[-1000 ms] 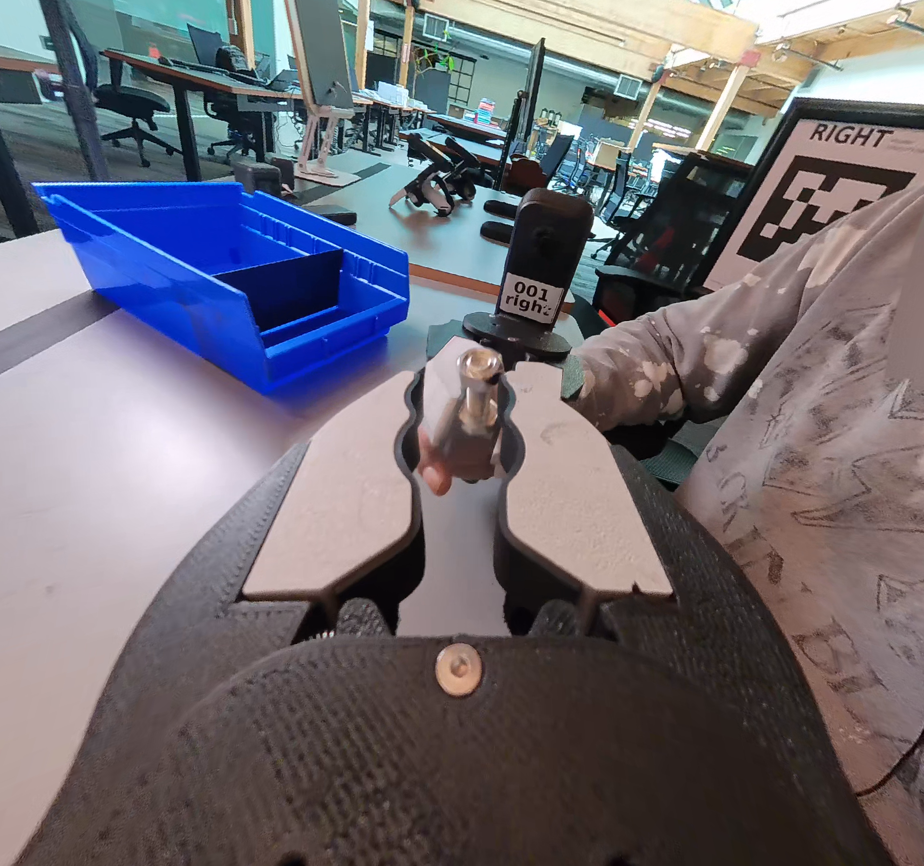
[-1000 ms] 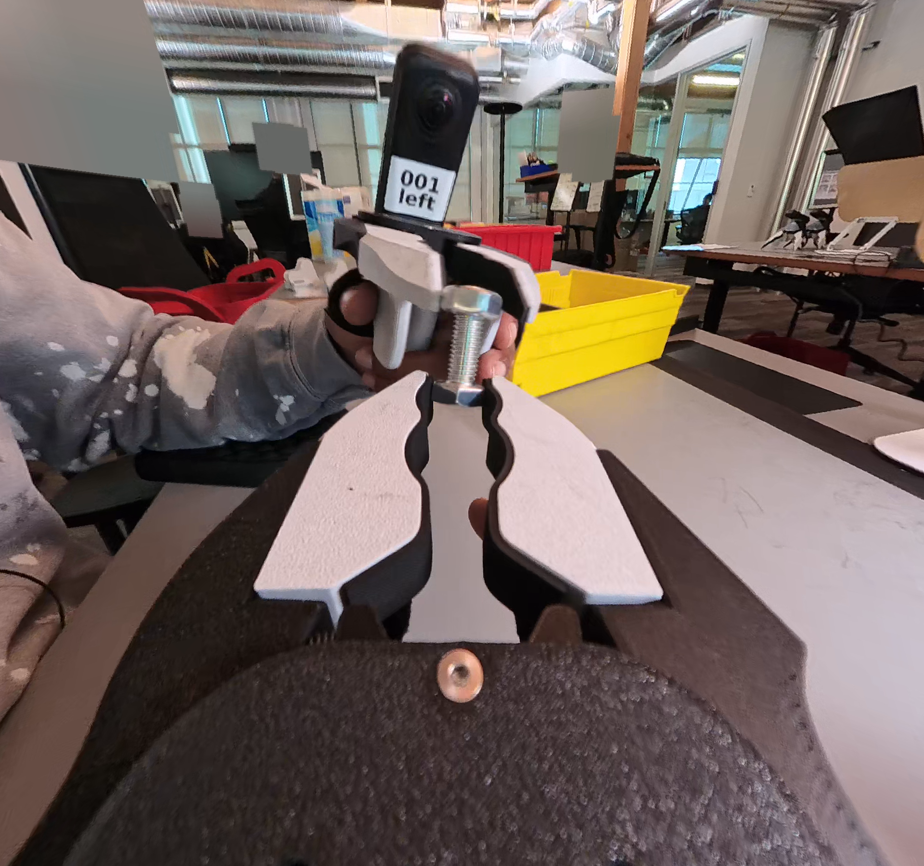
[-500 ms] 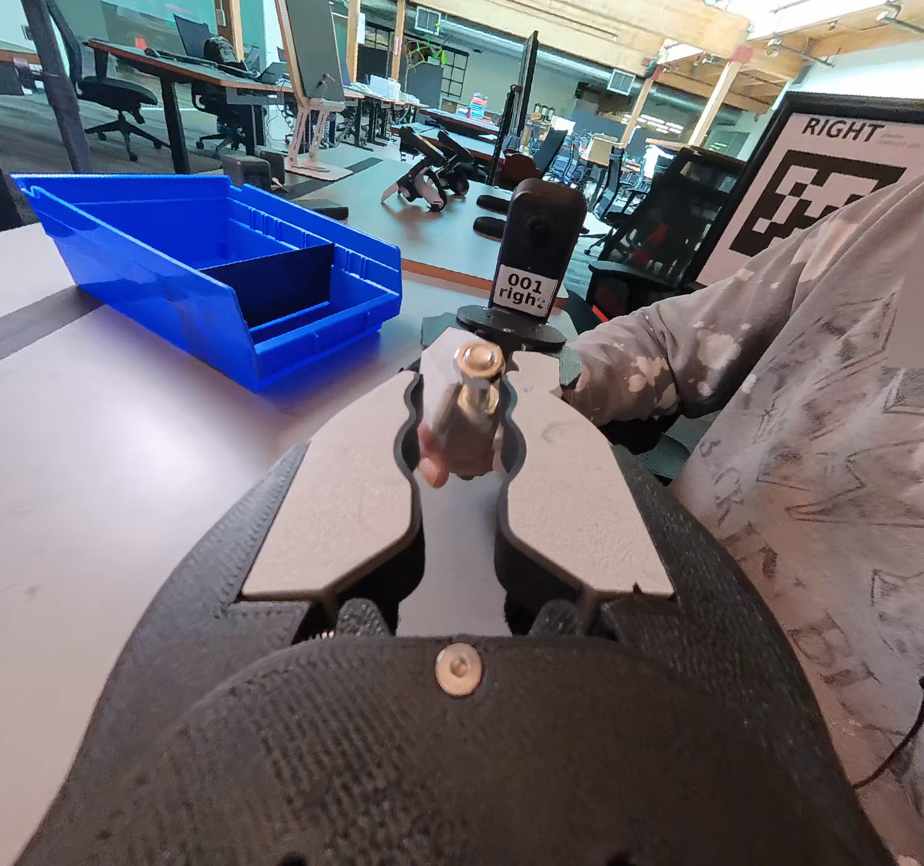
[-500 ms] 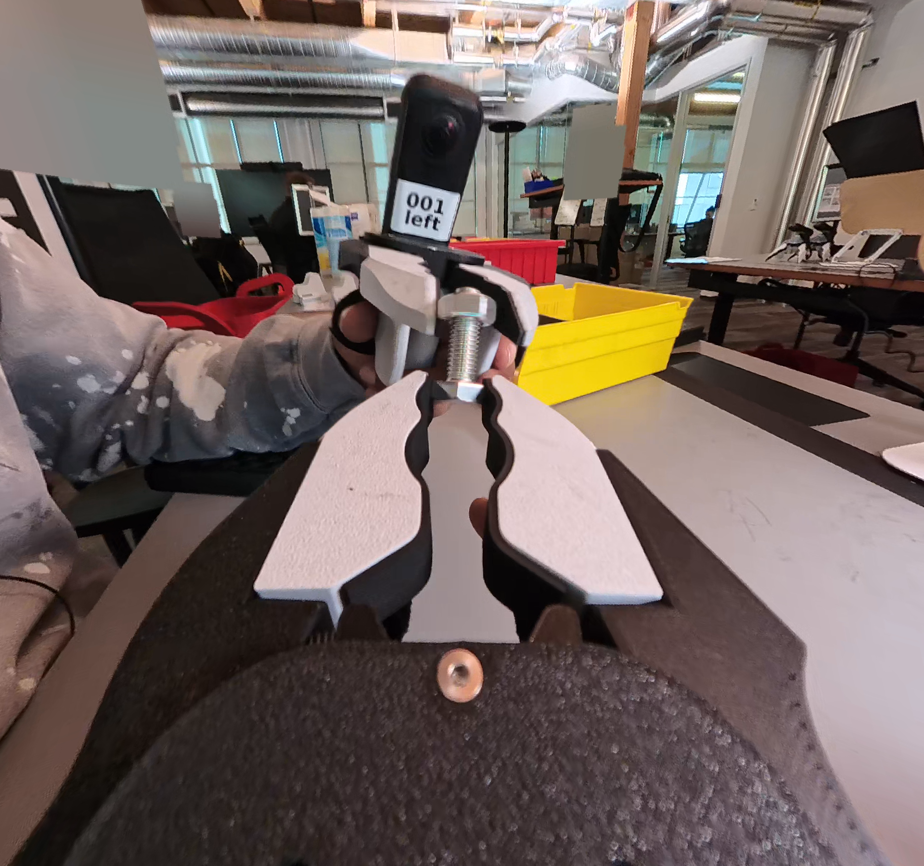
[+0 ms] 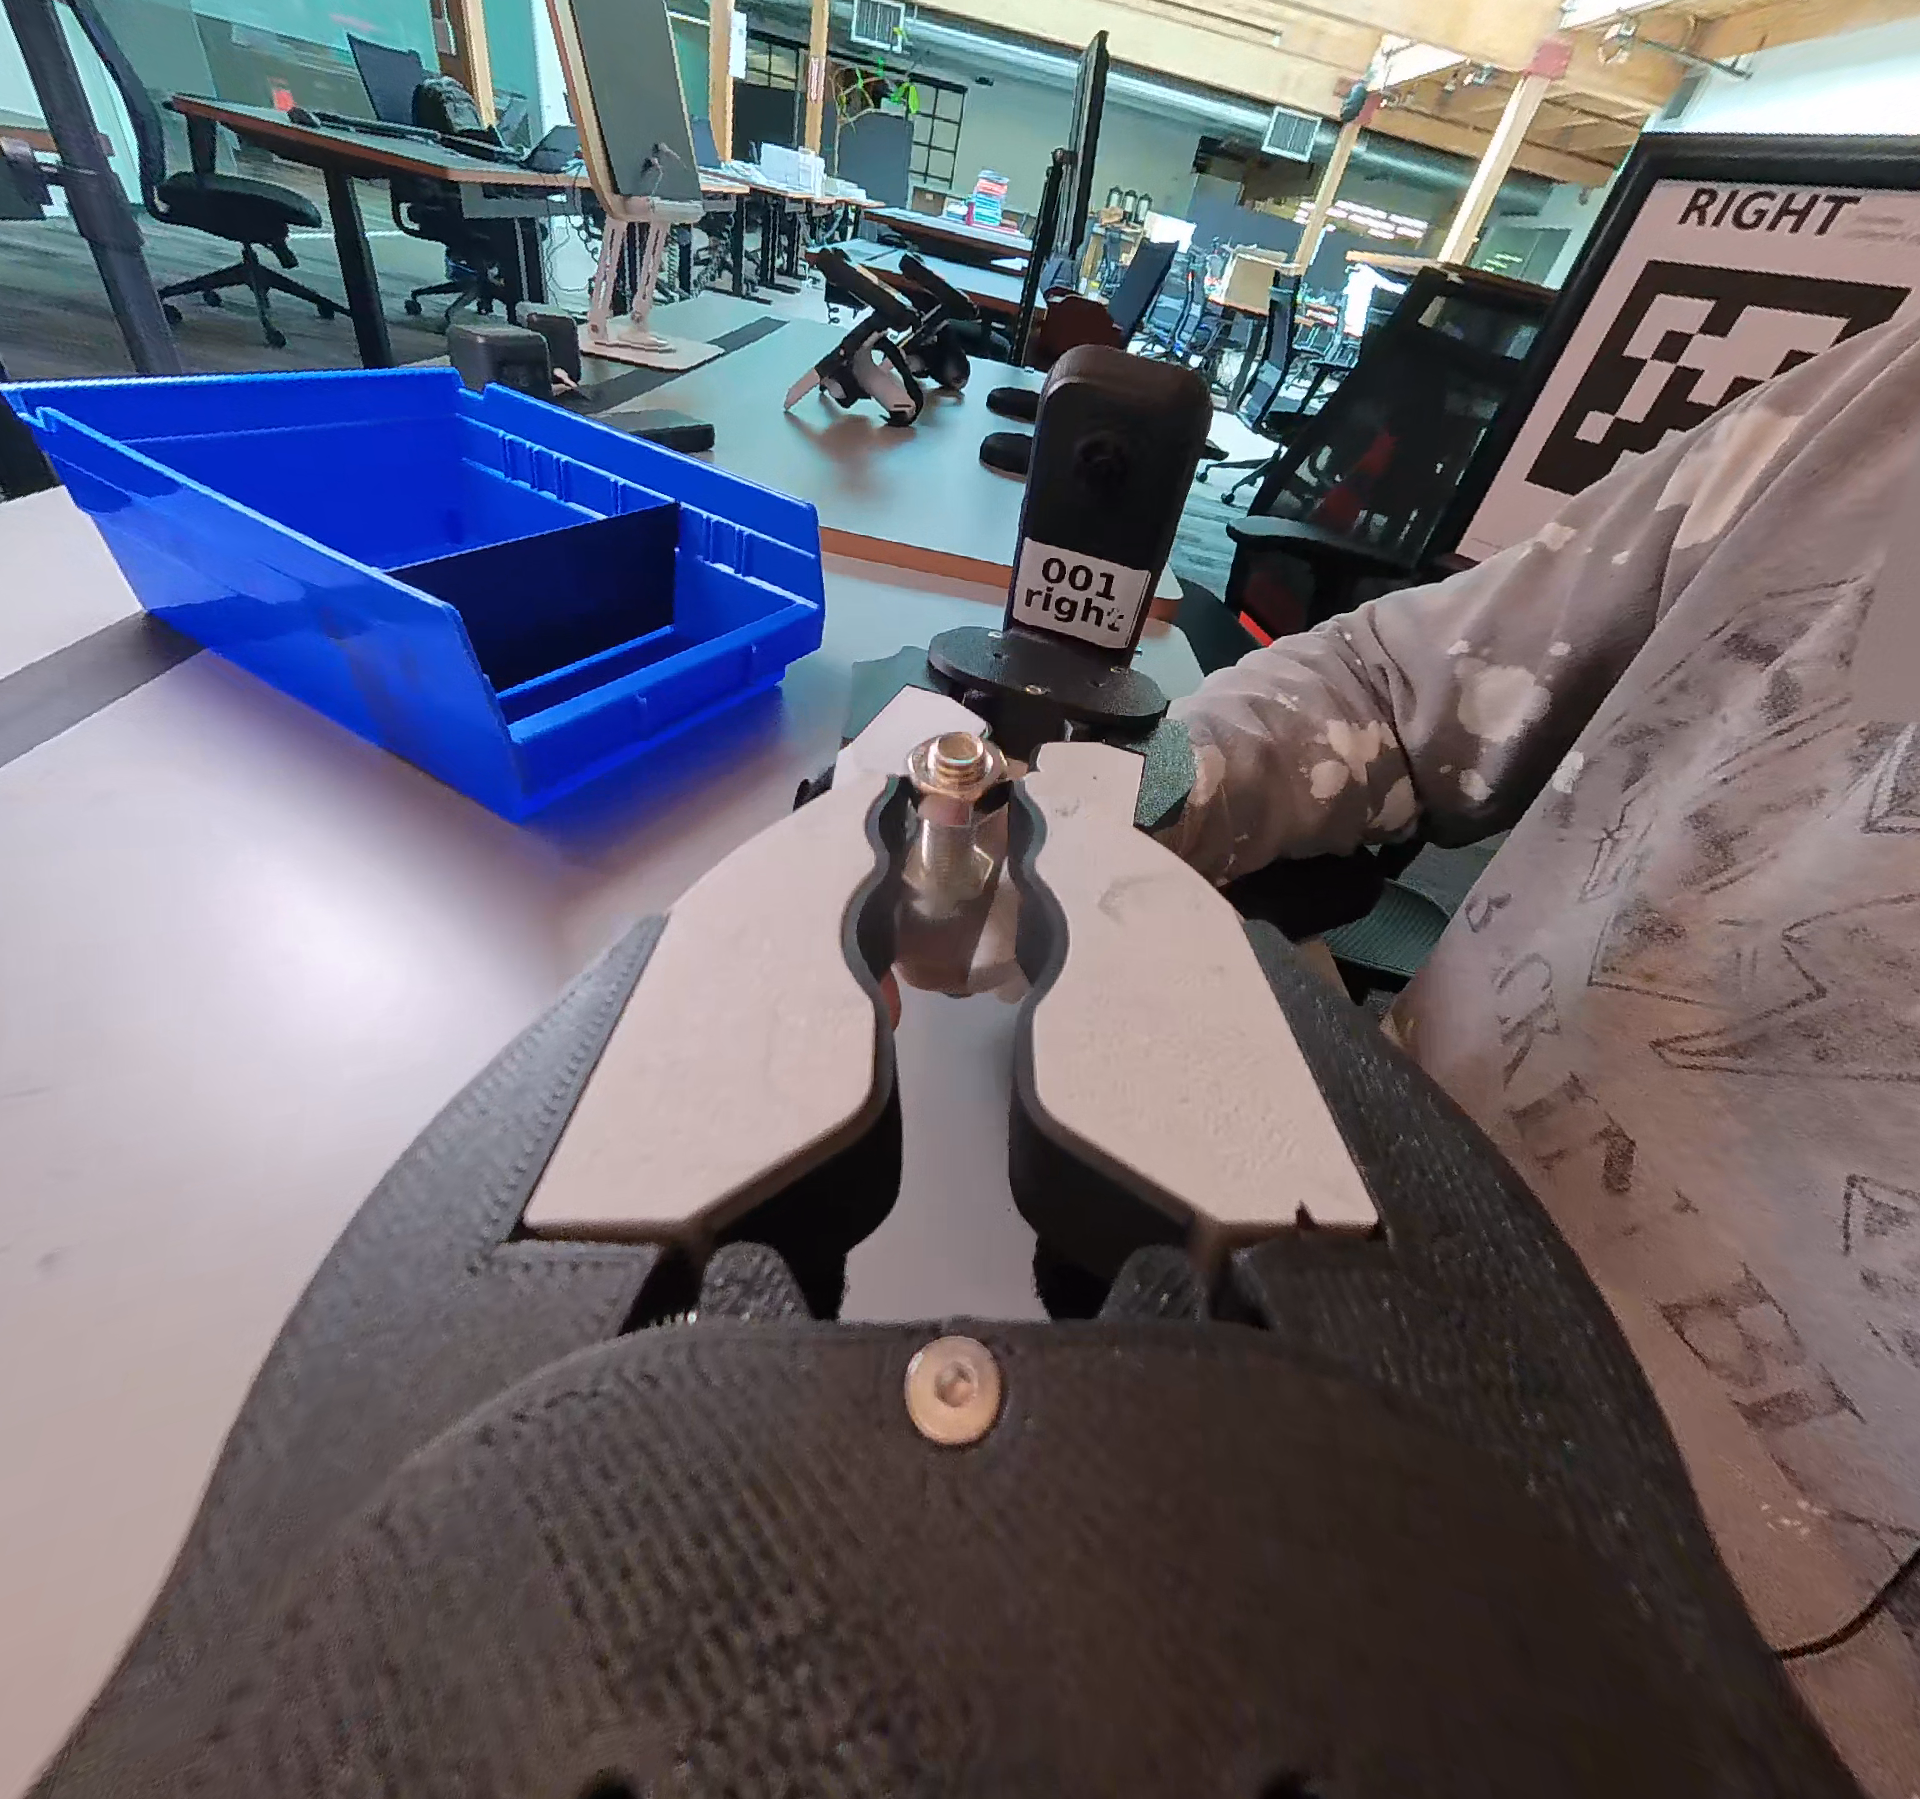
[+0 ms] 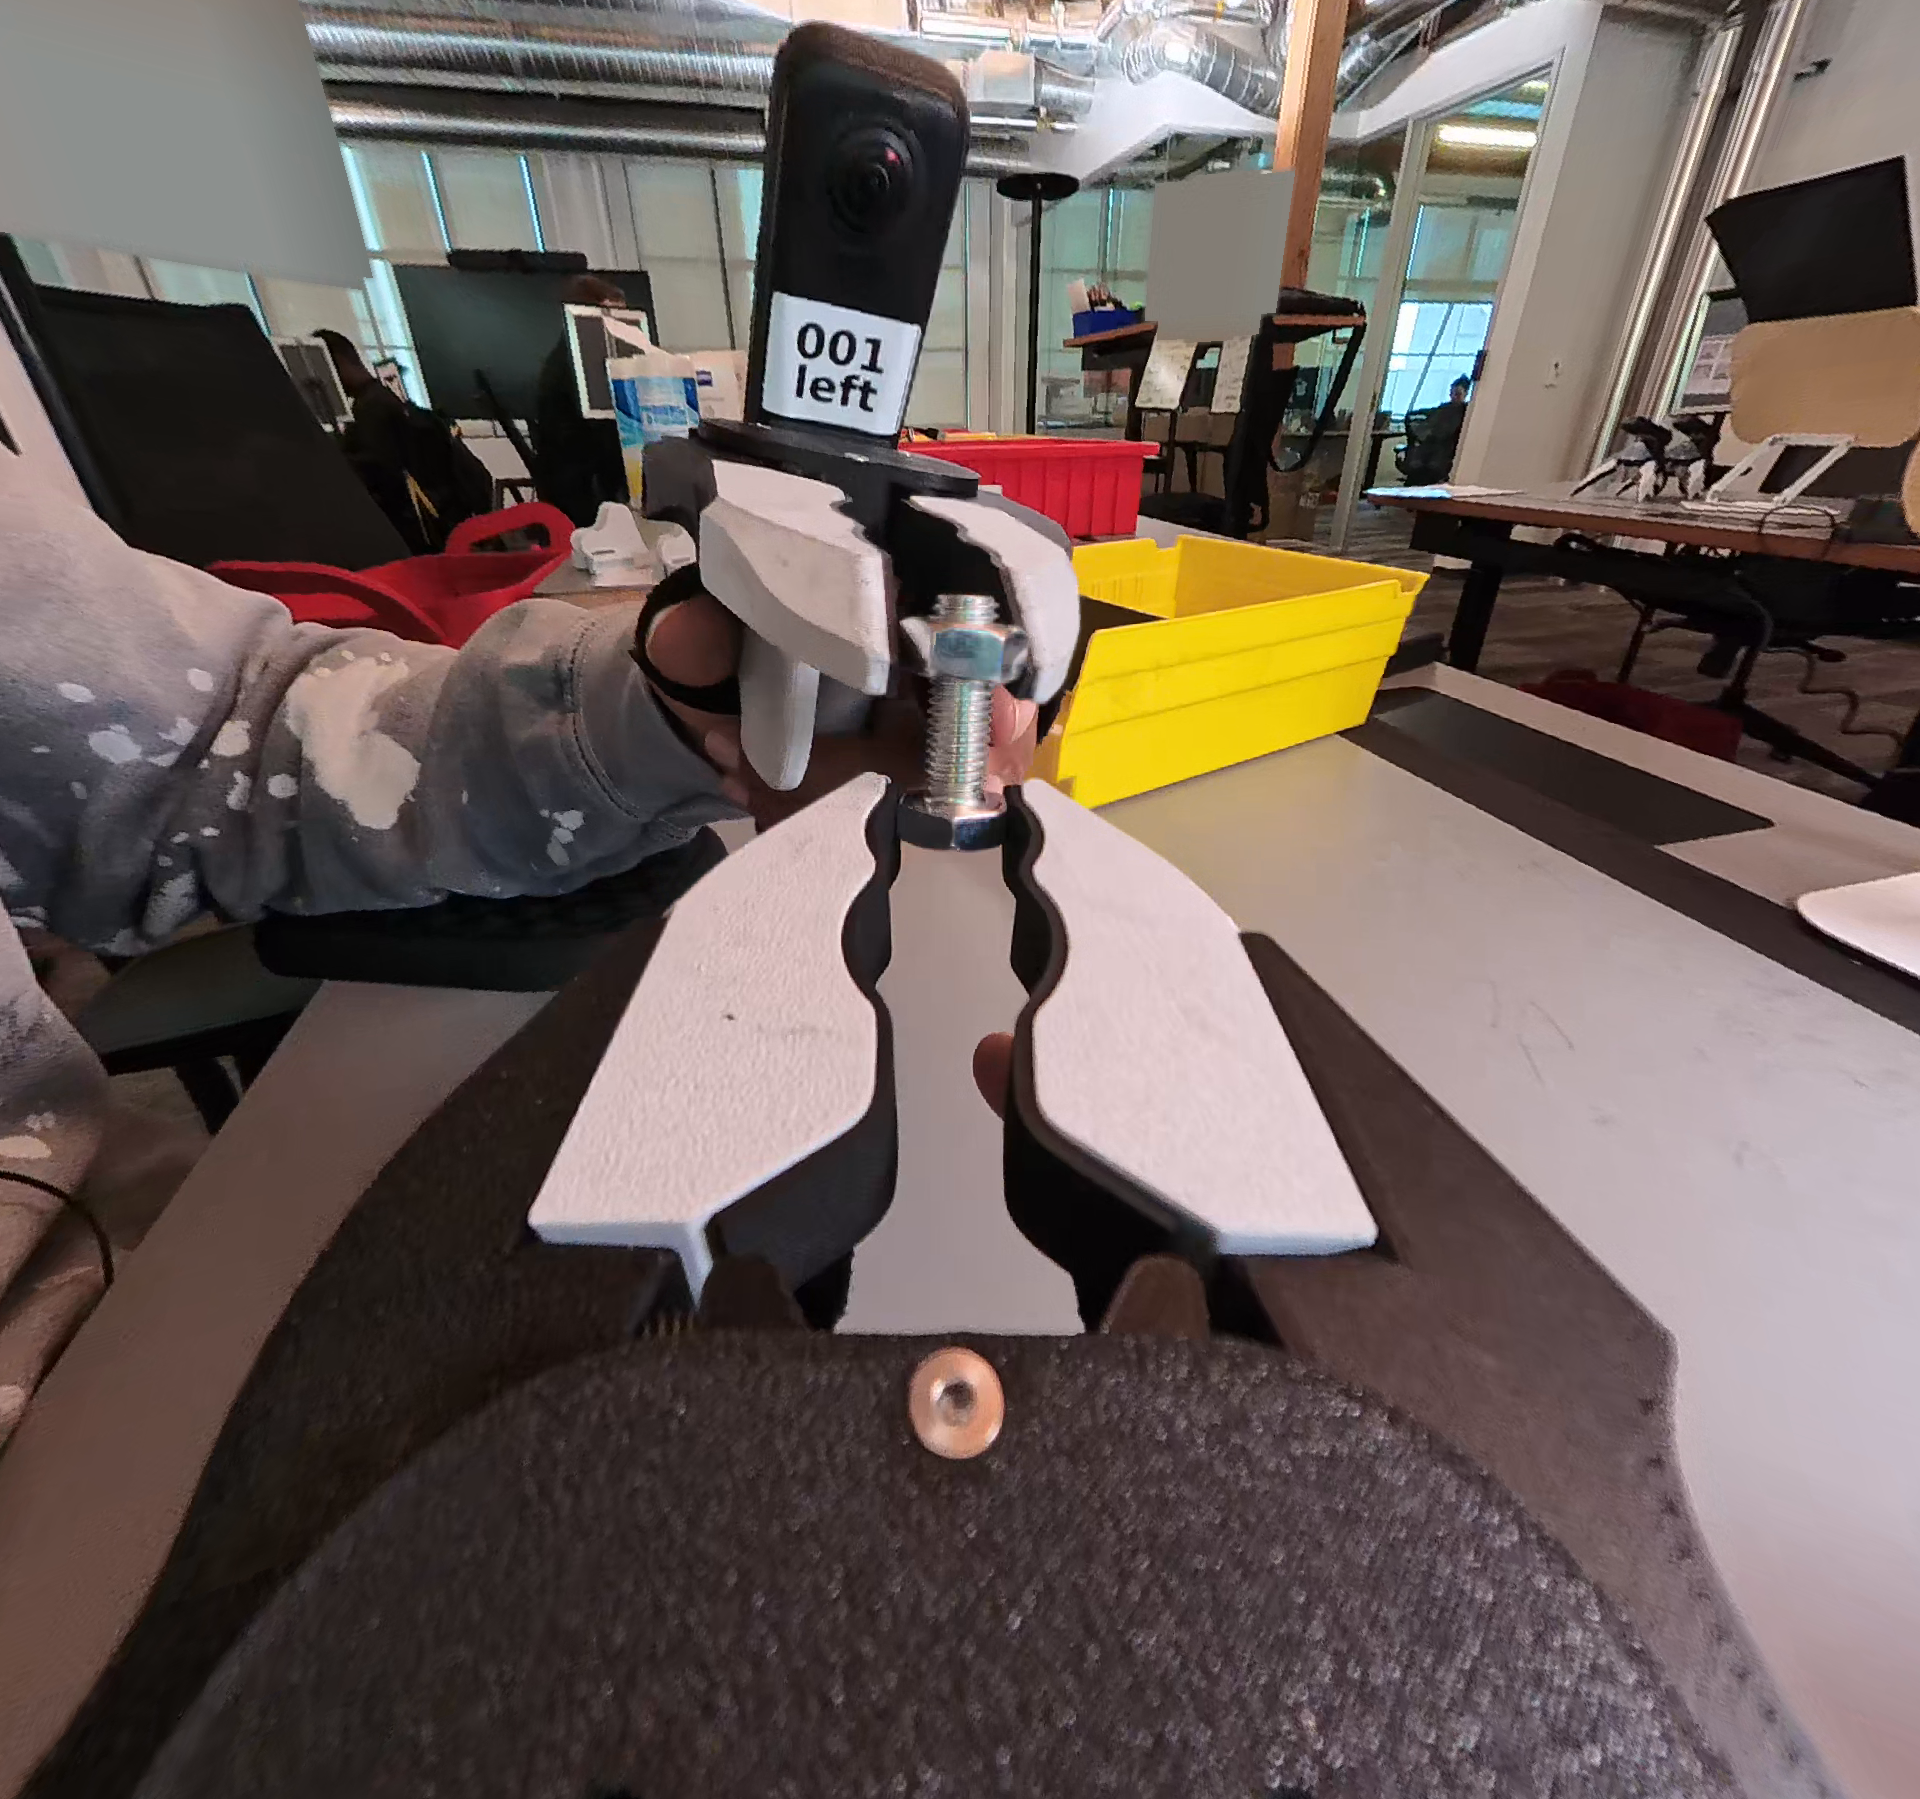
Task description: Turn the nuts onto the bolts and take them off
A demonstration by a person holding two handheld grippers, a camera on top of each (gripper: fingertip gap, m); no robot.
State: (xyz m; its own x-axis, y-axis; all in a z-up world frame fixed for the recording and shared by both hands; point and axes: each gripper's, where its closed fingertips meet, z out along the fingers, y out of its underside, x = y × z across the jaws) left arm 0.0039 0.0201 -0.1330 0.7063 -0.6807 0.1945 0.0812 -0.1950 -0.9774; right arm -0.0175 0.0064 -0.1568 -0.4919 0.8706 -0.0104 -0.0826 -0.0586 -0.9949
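The left claw (image 5: 954, 804) is pinching the bolt (image 5: 948, 861) by its fat head, which sits in the curvy gap between the two grey fingers (image 5: 727, 1022). The bolt is up in the air above the grey table (image 5: 208, 970), not touching it. The nut (image 5: 956, 767) is on the far tip of the bolt, and the end of the bolt pokes out through the middle of it. The right claw (image 6: 951, 799) comes from the other side and is pinching the nut with its fingertips. So the two claws face each other, with the bolt between them. In the right wrist view the bolt stands almost straight up, with the nut at the bottom and the head at the top. A person in a spotty grey sleeve (image 6: 312, 741) holds the claws. A blue bin (image 5: 312, 544) sits on the table to the left. A yellow bin (image 6: 1247, 637) sits on the table behind the claws.
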